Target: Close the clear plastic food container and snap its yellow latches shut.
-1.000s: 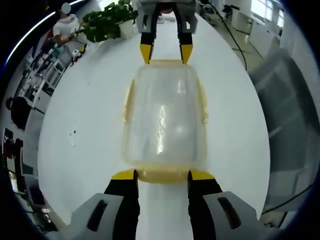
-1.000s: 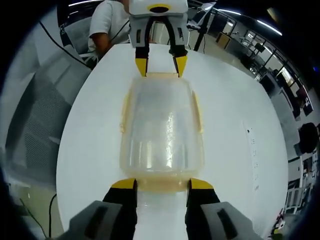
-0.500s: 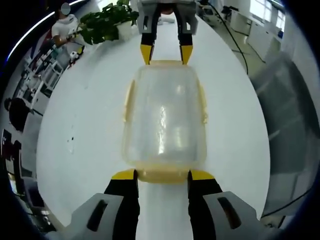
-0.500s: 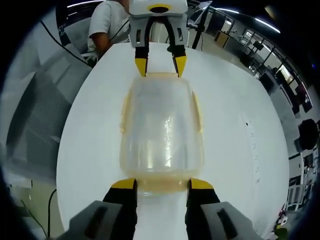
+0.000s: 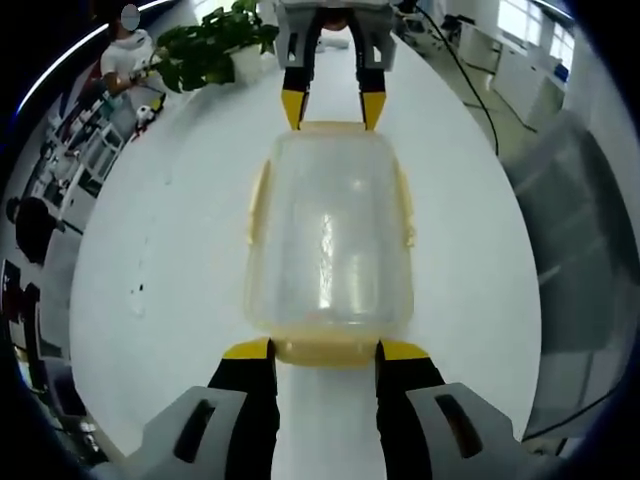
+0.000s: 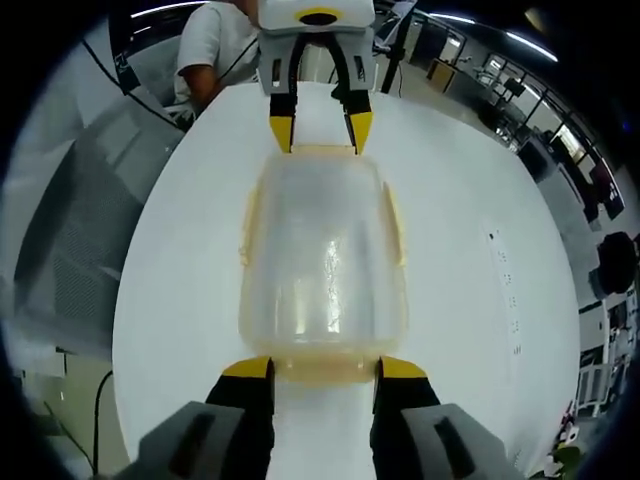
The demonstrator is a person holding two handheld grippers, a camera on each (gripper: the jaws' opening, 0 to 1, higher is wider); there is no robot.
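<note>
My left claw (image 5: 324, 352) sits open at the near end of the clear container (image 5: 328, 240), its yellow tips flanking the near yellow latch (image 5: 325, 350). My right claw (image 5: 332, 108) faces me at the far end, tips straddling that latch. A plant (image 5: 210, 45) stands by the white surface's (image 5: 170, 250) far edge

One clear container (image 5: 328, 238) with four yellow latches (image 5: 323, 350), two grippers (image 5: 322, 352) (image 6: 320, 368), one worktop (image 5: 180, 260) and one potted plant (image 5: 210, 48) are counted.

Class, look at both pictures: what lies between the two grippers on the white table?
The clear container with yellow latches lies between the left gripper and right gripper; both views show it.
</note>
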